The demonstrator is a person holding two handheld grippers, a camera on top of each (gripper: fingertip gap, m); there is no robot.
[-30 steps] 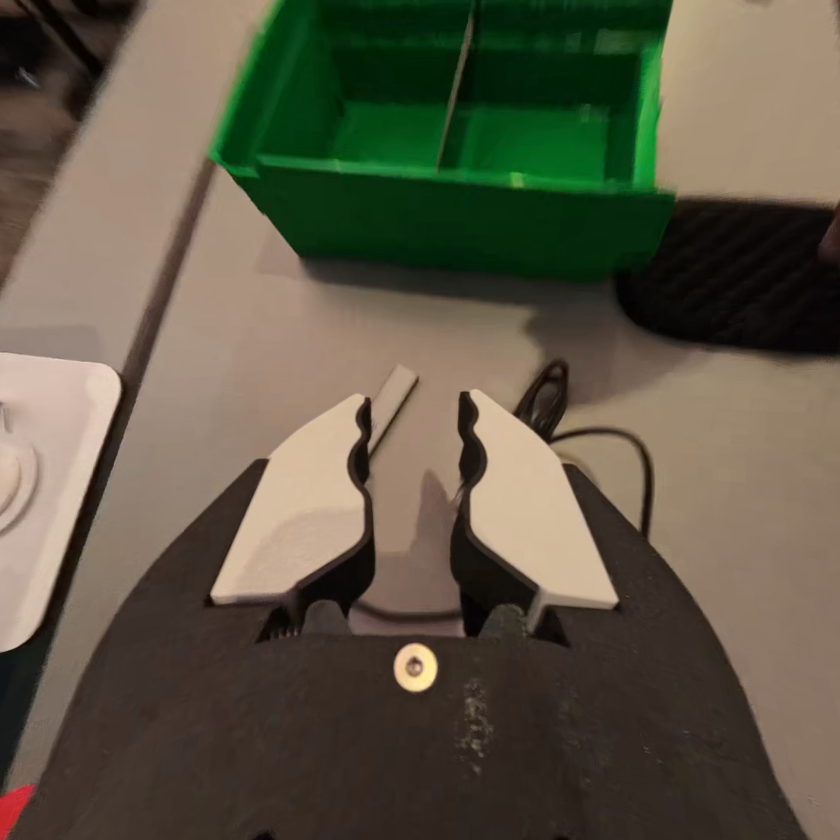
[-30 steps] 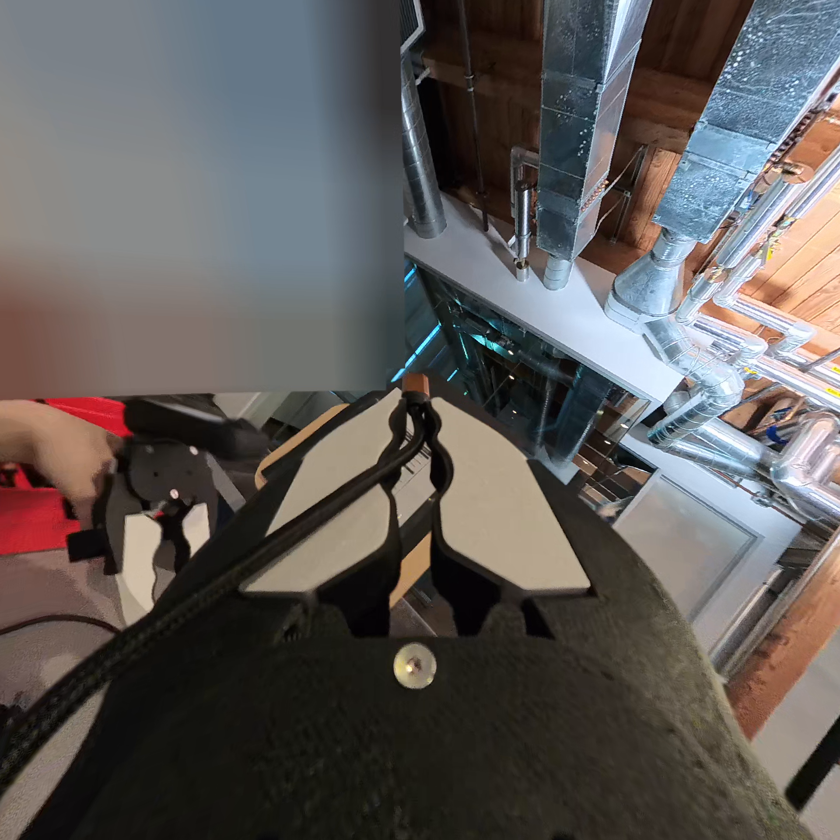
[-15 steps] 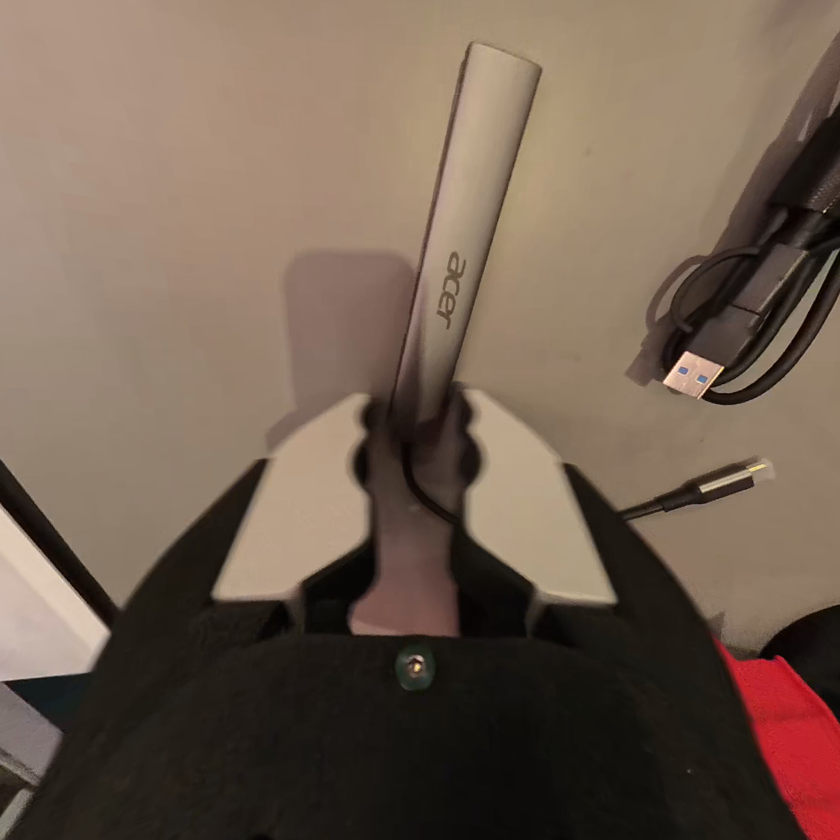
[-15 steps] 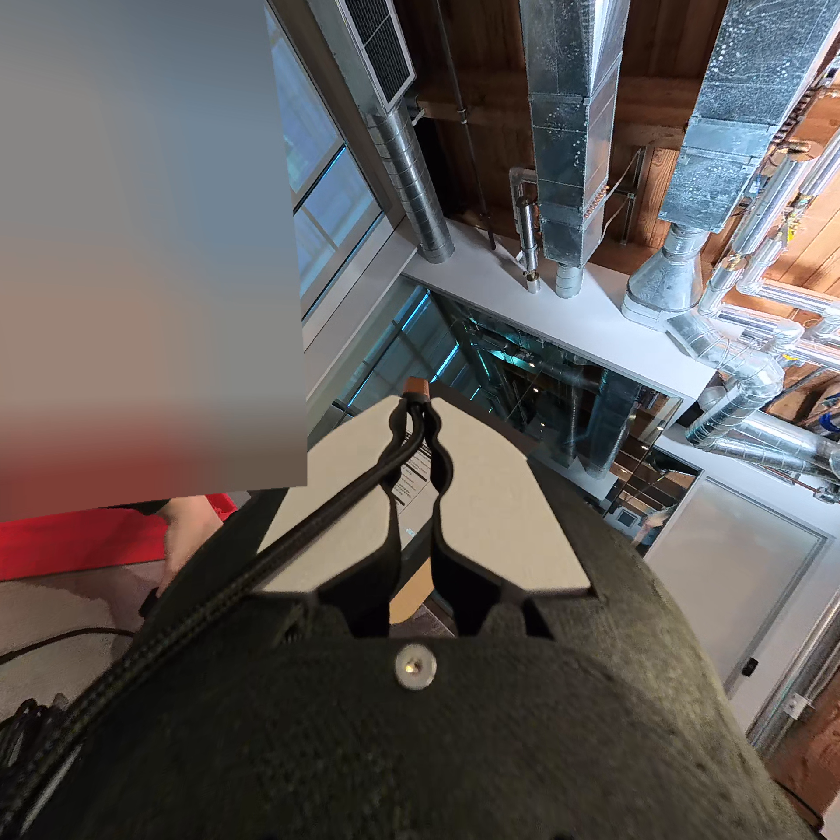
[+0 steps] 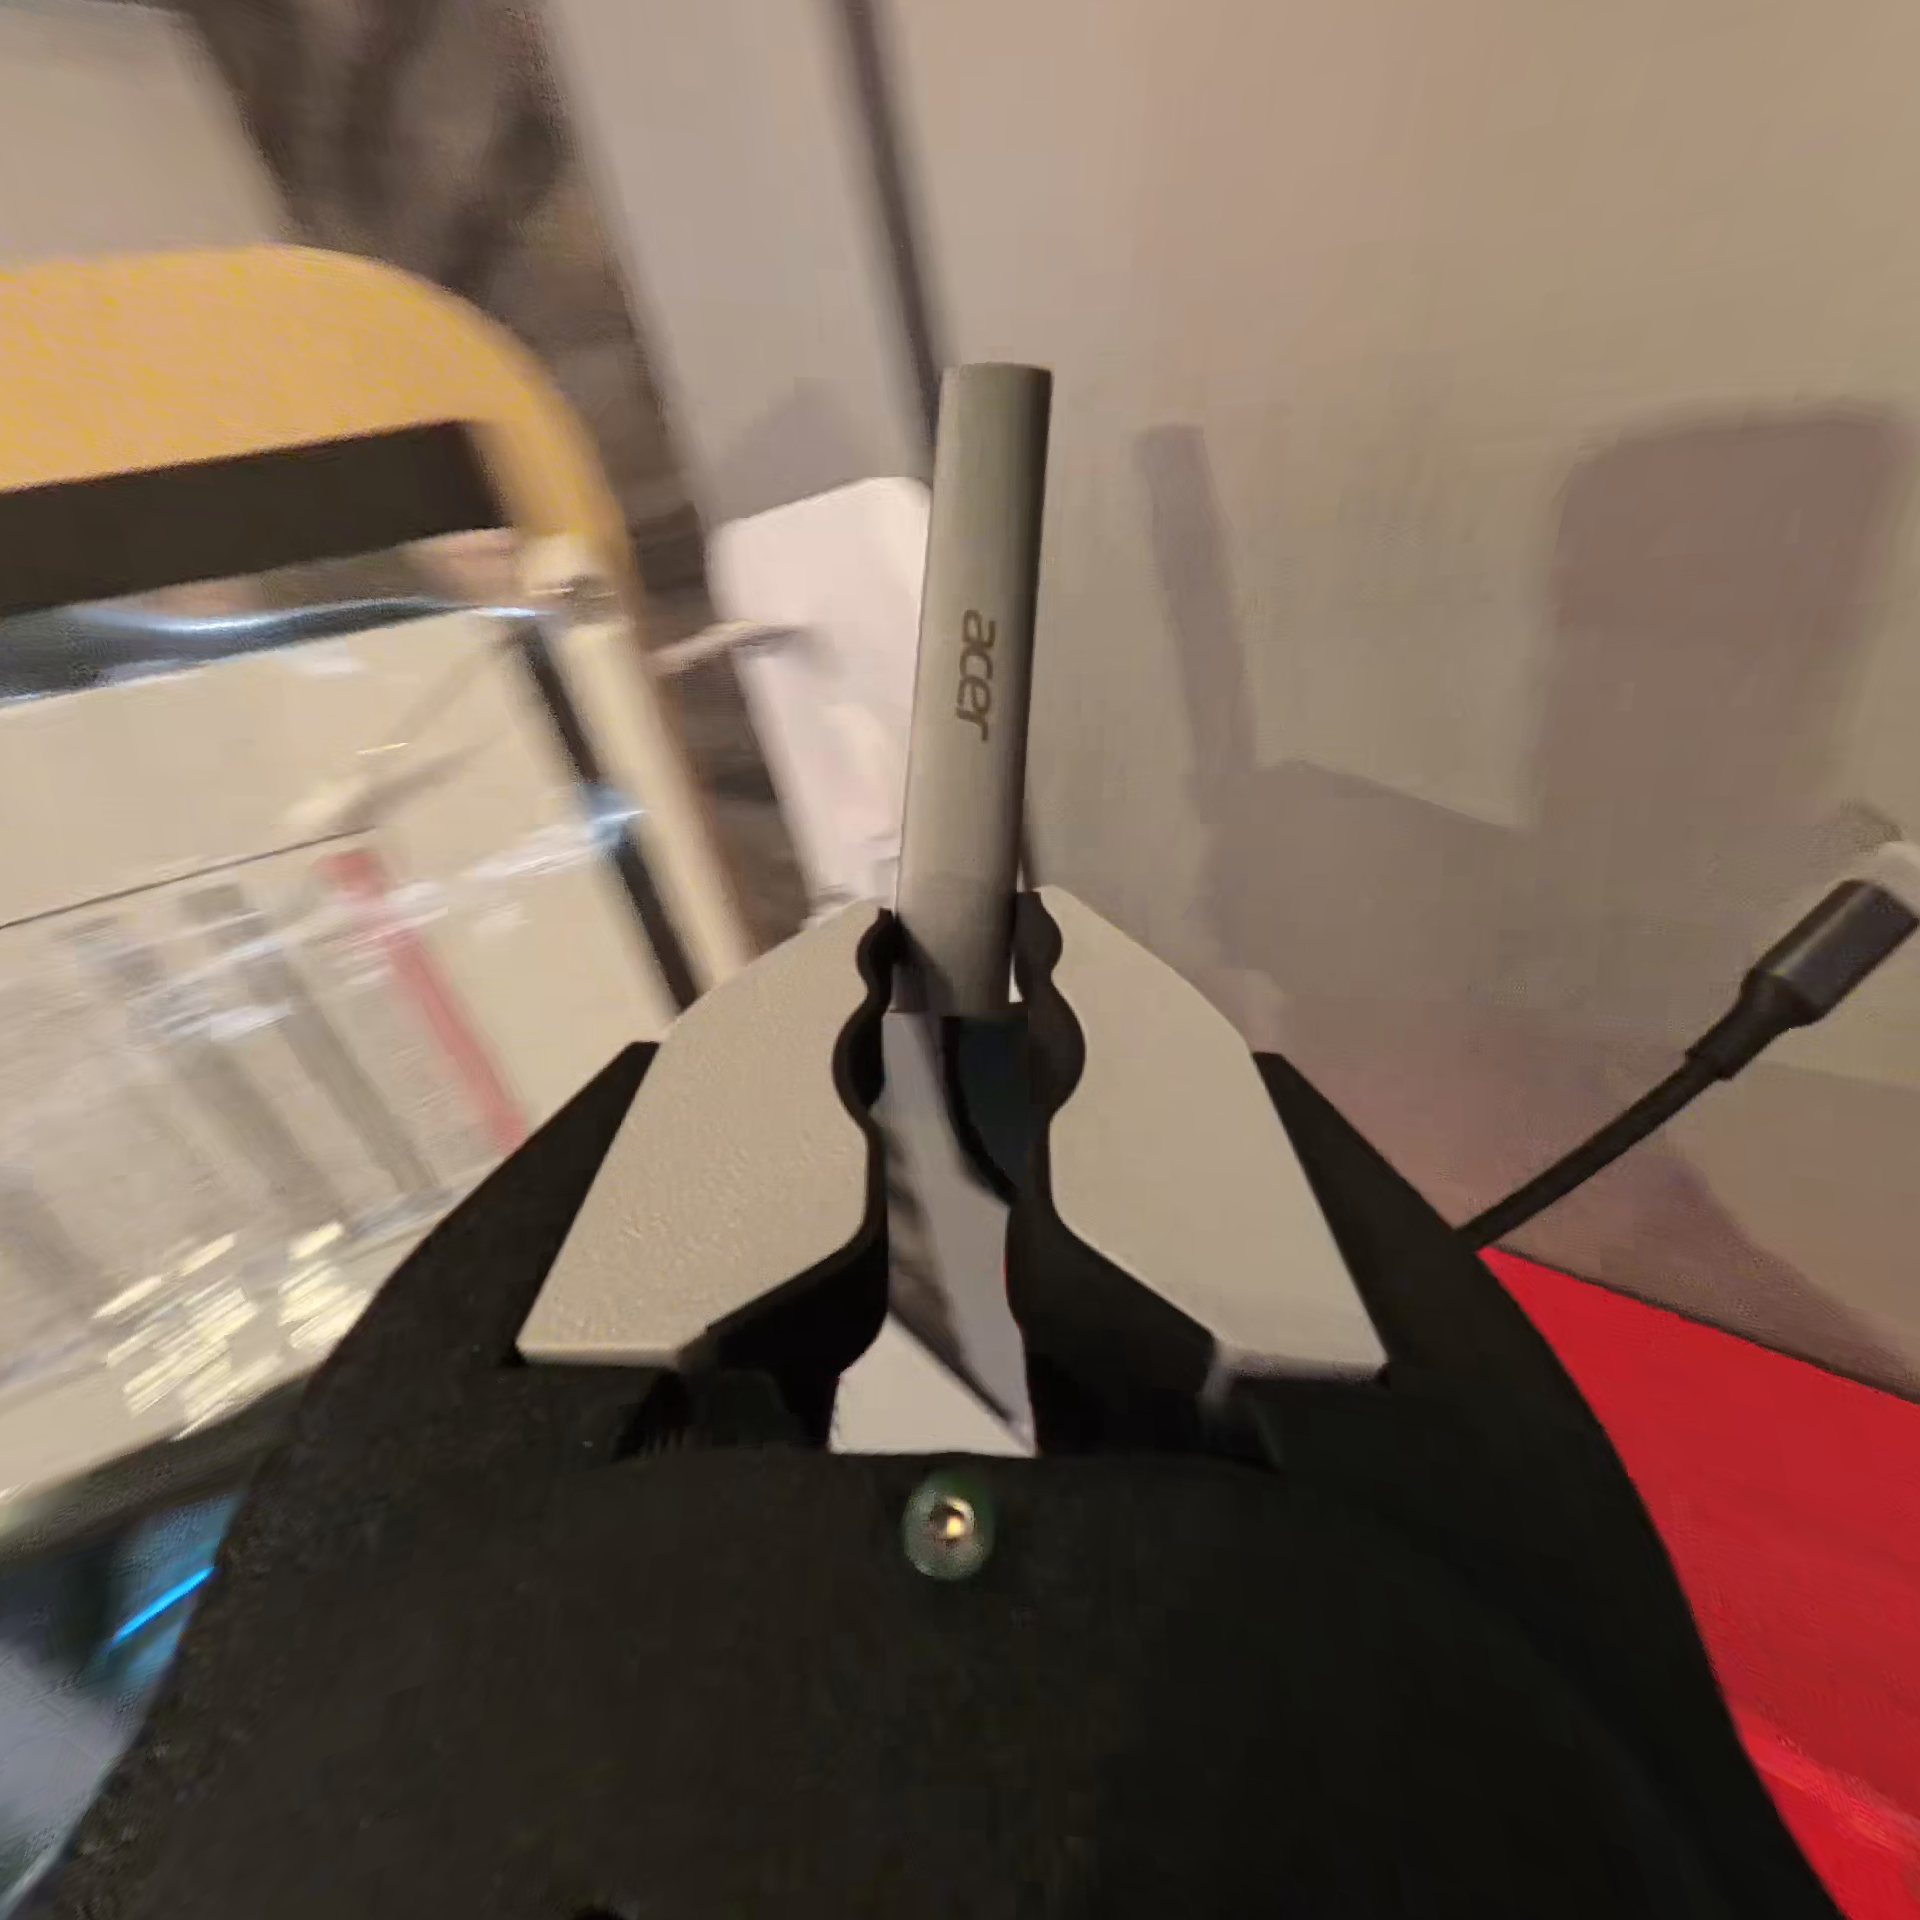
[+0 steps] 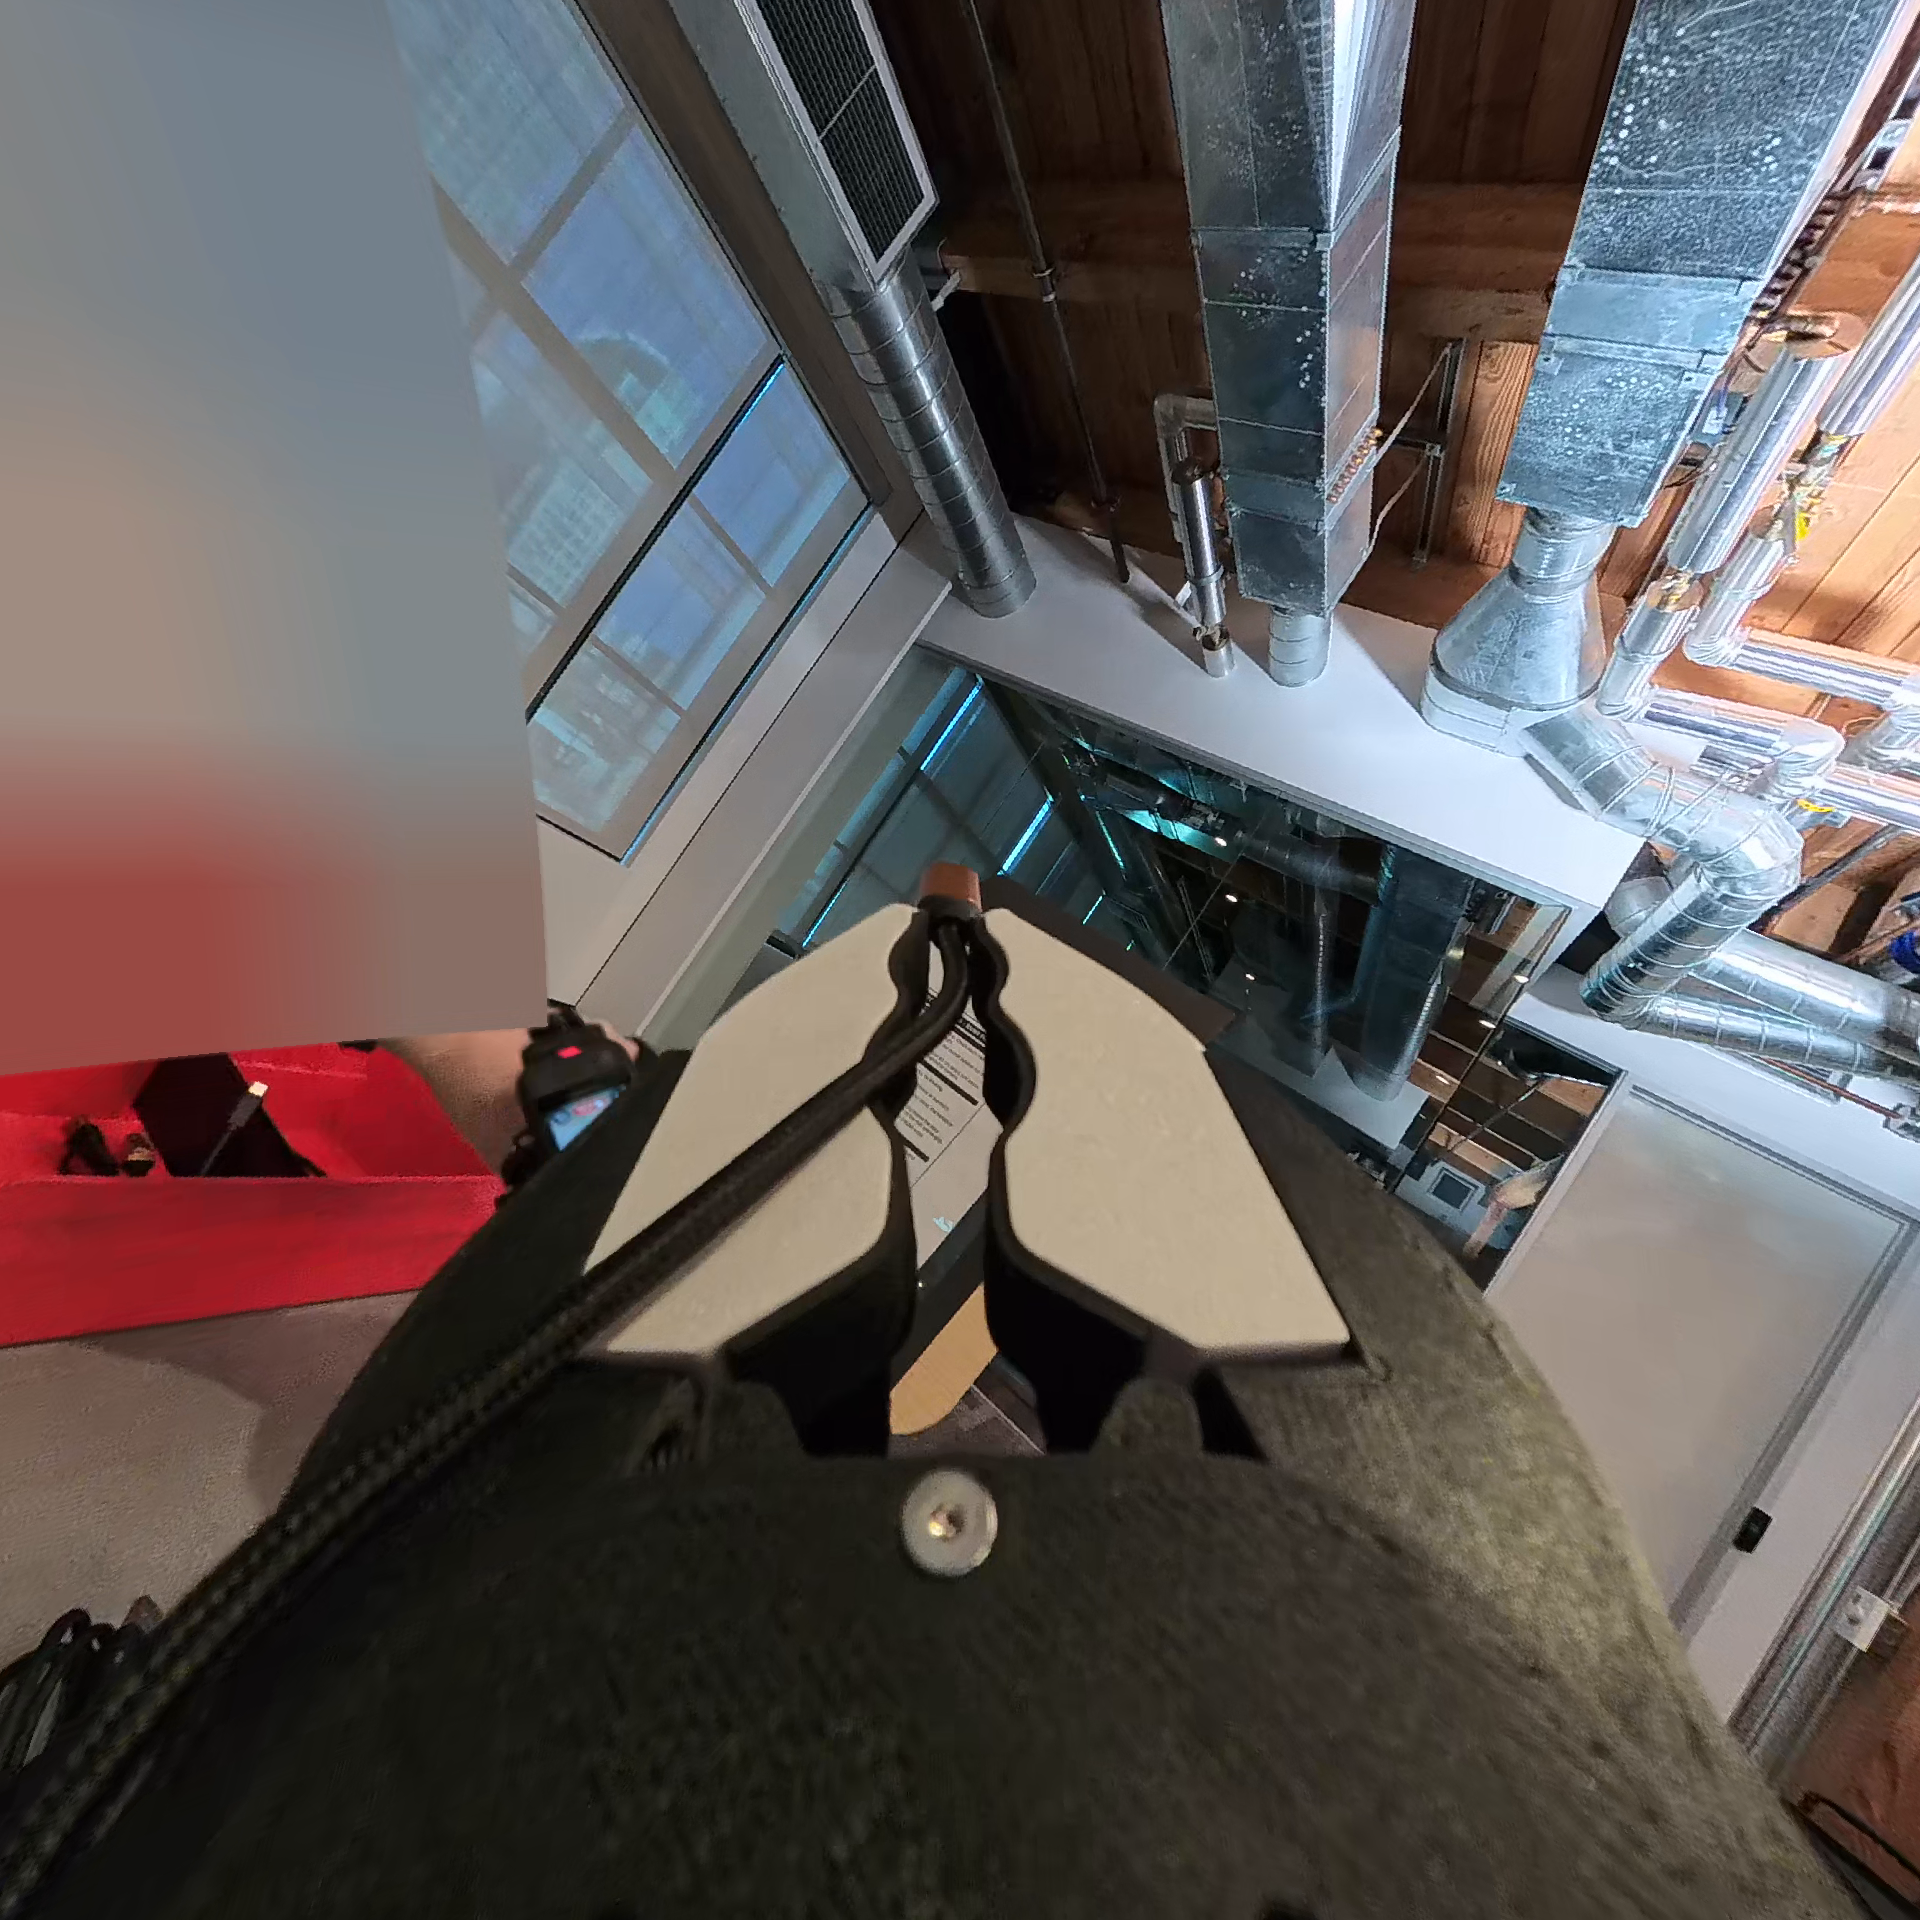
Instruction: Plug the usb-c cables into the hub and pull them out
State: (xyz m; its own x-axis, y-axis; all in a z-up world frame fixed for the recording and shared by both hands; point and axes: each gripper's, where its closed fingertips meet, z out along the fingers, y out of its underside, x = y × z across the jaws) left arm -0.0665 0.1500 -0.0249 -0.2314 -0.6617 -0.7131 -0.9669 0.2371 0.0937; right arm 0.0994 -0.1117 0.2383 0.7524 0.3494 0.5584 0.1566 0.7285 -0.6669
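Observation:
My left gripper (image 5: 954,935) is shut on the near end of a slim grey hub (image 5: 977,665), which sticks straight out ahead, lifted off the table. The hub's thin black cord (image 5: 971,1132) runs back between the fingers. A black cable with a dark usb-c plug (image 5: 1829,945) hangs in from the right of that view. My right gripper (image 6: 948,925) is shut on a black braided cable (image 6: 665,1236); its copper-coloured plug (image 6: 954,885) pokes out past the fingertips. The right gripper points up toward the ceiling, so the hub is not in its view.
A red bin (image 6: 239,1236) holding a dark box and small cables stands at the left of the right wrist view; red also shows at lower right in the left wrist view (image 5: 1704,1538). A yellow chair back (image 5: 291,343) and a white tray (image 5: 821,665) lie blurred behind the hub. Grey table (image 5: 1455,312).
My left gripper went from open above the table to shut on the hub, then lifted and swung it left. My right gripper kept hold of the braided cable and tilted slightly.

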